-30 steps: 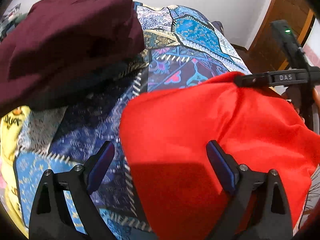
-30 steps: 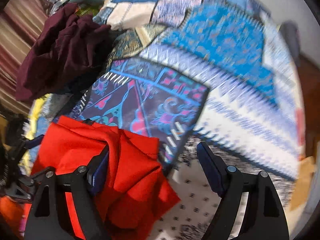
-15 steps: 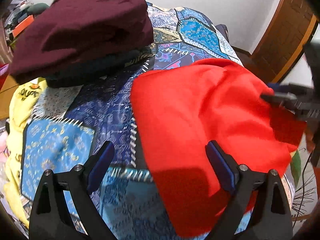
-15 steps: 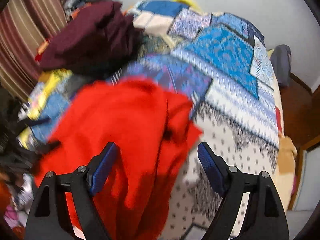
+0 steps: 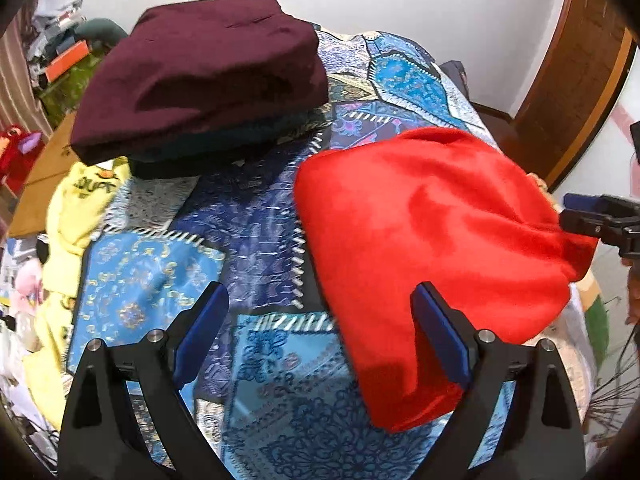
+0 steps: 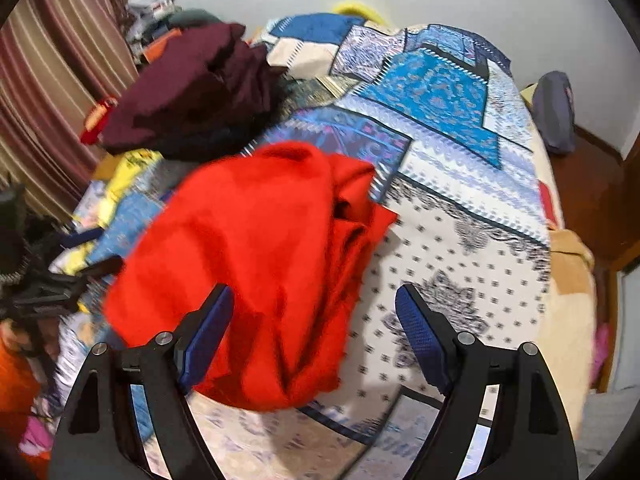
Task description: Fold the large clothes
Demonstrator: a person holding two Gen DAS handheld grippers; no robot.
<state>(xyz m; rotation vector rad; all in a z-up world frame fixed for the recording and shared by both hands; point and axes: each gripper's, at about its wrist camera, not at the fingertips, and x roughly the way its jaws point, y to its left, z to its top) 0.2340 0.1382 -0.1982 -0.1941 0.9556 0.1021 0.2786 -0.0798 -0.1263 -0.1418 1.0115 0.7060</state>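
Patchwork bedspread [image 5: 256, 232] in blues and whites is filling both views, with a white wall behind and a striped curtain [image 6: 60, 92] hanging off to one side. On it the red garment [image 5: 432, 232] is lying as a loose, bunched bundle, its longer run going from the near edge of the bed up toward the middle. Beyond it a maroon garment [image 5: 208, 80] is sitting folded on top of a dark stack. The left gripper [image 5: 320, 336] is hovering with jaws spread wide, nothing in them; the red bundle is lying ahead and to its right, its near edge running behind the right finger. The right gripper [image 6: 314, 336] is also standing wide open and empty, and the red cloth is sitting ahead and to its left, its near part showing between the jaws. Both look about equally near, one at each flank. I judge the coming move is a reach down for an edge on each side.
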